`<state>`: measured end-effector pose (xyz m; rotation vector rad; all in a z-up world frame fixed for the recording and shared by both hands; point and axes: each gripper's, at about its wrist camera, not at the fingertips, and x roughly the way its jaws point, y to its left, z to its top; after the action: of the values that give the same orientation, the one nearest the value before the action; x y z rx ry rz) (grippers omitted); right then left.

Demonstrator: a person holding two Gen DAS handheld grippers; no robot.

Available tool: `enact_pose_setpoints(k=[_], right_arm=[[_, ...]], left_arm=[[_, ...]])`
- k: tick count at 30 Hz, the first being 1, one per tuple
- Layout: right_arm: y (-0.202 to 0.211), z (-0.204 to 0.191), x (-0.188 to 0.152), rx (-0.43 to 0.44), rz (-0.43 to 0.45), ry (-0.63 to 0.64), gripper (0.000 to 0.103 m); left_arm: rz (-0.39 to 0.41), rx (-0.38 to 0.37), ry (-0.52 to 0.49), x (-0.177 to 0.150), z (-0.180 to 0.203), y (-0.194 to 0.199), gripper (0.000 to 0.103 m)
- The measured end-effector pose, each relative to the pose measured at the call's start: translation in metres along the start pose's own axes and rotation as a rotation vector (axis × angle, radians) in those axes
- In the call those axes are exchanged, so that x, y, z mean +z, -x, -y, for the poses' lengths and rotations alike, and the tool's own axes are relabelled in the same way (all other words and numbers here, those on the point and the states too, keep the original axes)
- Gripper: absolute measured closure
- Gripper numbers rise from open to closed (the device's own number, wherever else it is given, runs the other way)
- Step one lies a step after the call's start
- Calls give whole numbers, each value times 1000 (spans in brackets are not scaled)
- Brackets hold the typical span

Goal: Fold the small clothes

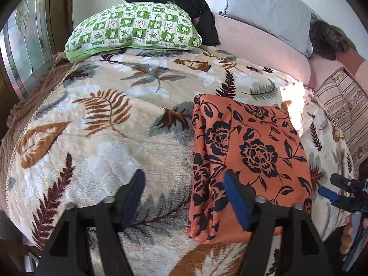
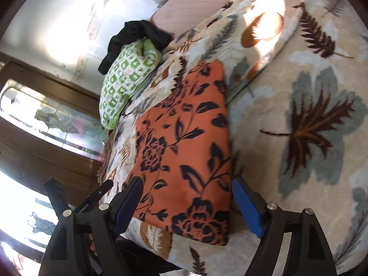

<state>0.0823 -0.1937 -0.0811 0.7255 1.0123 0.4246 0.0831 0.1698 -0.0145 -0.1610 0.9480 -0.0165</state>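
Note:
An orange garment with black flowers [image 1: 248,151] lies folded into a rectangle on the leaf-print blanket [image 1: 110,124]. It also shows in the right wrist view [image 2: 188,156]. My left gripper [image 1: 186,195] is open and empty, low over the garment's near left edge. My right gripper [image 2: 188,204] is open and empty, its jaws standing wide either side of the garment's near end. The right gripper also shows at the right edge of the left wrist view [image 1: 342,193]. A black garment [image 1: 184,2] lies crumpled on the green pillow at the back.
A green-and-white checked pillow [image 1: 135,30] lies at the head of the bed. A grey pillow [image 1: 269,7] and pink bolster [image 1: 260,43] lie at the back right, a striped cushion [image 1: 345,110] at the right. A glass-panelled wooden door [image 2: 46,119] stands beside the bed.

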Motion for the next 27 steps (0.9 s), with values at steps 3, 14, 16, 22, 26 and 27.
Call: enact_pose_setpoints(k=[3, 14, 16, 22, 26, 27], right_arm=[[-2, 13, 8, -1, -3, -42, 15], [-16, 25, 24, -2, -15, -68, 15], [-17, 25, 24, -4, -13, -65, 15], [-20, 26, 24, -13, -17, -58, 14], [-24, 25, 30, -9, -21, -49, 12], [-25, 25, 32, -7, -20, -50, 12]], left_arm=[[-27, -45, 32, 3, -3, -9, 21], [-69, -28, -20, 10, 20, -26, 21], [-72, -33, -24, 11, 21, -27, 21], [-77, -55, -15, 14, 19, -31, 21], [-108, -147, 30, 16, 12, -41, 21], [-118, -177, 59, 16, 8, -43, 21]])
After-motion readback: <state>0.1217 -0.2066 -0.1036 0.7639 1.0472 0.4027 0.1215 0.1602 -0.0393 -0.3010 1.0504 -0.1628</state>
